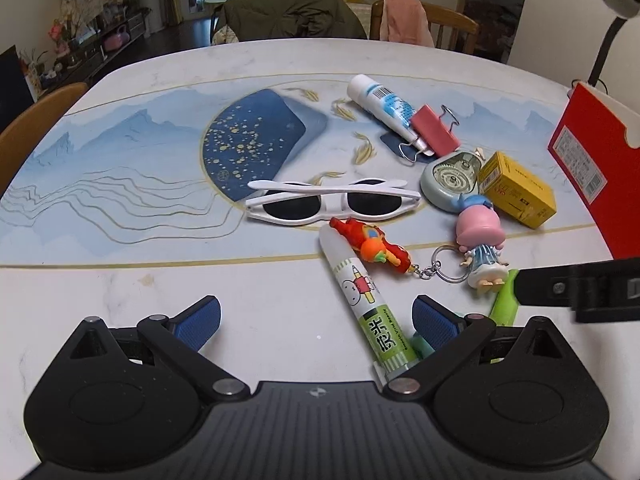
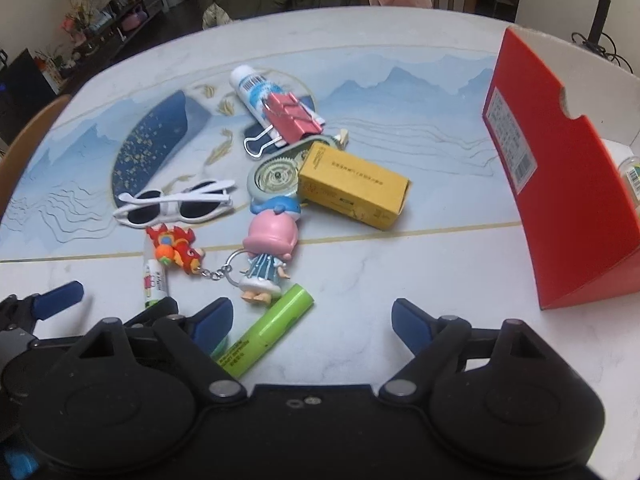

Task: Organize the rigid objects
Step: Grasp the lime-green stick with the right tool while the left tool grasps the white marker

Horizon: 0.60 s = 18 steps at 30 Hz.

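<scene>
A pile of small things lies on the table: white sunglasses (image 1: 332, 204) (image 2: 176, 205), a glue stick (image 1: 366, 300) (image 2: 155, 280), a red lion keychain (image 1: 374, 248) (image 2: 176, 250), a pink-hatted figurine (image 1: 482, 248) (image 2: 268, 252), a yellow box (image 1: 516, 188) (image 2: 354, 184), a round tape dispenser (image 1: 450, 180) (image 2: 274, 178), a white tube (image 1: 386, 106) (image 2: 260, 92) with a pink binder clip (image 1: 436, 130) (image 2: 294, 116), and a green marker (image 2: 268, 332) (image 1: 504, 304). My left gripper (image 1: 316, 322) is open, empty, with the glue stick's lower end beside its right finger. My right gripper (image 2: 312, 320) is open, empty, over the marker's end.
A red open box (image 2: 560, 184) (image 1: 592, 168) stands at the table's right, with a small container (image 2: 632, 176) inside. Chairs with clothes stand behind the table (image 1: 120, 300). A black lamp stem (image 1: 604, 52) rises at the back right.
</scene>
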{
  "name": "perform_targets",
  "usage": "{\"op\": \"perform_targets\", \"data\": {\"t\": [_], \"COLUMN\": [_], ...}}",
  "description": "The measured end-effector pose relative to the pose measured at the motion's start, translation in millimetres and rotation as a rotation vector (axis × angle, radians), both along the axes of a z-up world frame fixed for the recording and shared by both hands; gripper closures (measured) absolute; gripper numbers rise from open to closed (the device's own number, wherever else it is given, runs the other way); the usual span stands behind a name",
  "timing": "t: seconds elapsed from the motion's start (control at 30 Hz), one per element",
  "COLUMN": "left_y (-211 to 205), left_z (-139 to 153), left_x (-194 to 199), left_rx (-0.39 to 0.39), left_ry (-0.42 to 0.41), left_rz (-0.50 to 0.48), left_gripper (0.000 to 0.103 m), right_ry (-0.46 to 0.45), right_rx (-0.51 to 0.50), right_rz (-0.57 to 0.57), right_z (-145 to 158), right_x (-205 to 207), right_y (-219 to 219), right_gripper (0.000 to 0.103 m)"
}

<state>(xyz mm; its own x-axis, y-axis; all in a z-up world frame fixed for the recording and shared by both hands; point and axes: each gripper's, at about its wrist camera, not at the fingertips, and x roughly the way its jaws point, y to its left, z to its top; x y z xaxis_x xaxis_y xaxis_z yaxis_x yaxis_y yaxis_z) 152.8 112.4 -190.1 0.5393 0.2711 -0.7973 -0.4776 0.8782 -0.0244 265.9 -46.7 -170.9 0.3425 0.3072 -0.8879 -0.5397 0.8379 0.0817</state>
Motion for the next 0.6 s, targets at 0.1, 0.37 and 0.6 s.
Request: {"op": "perform_targets", "data": {"t": [0.1, 0.37, 0.6], "left_y": [0, -4, -3], "left_z": [-2, -9, -13], "left_x": [3, 10, 9], "left_rx": [0.006, 0.054, 0.056], "left_ry": [0.002, 0.027, 0.029], "left_rz": [0.005, 0.008, 0.003], "left_gripper": [0.0, 0.001, 0.001], "right_ry": [0.005, 0.018, 0.006], "right_rx": [-0.012, -0.051, -0.06], "right_rz": [-0.013, -0.026, -0.026], "right_z": [-6, -19, -17], "right_x": [2, 8, 6], "right_y": [5, 9, 7], "right_gripper": [0.019, 0.024, 0.034]}}
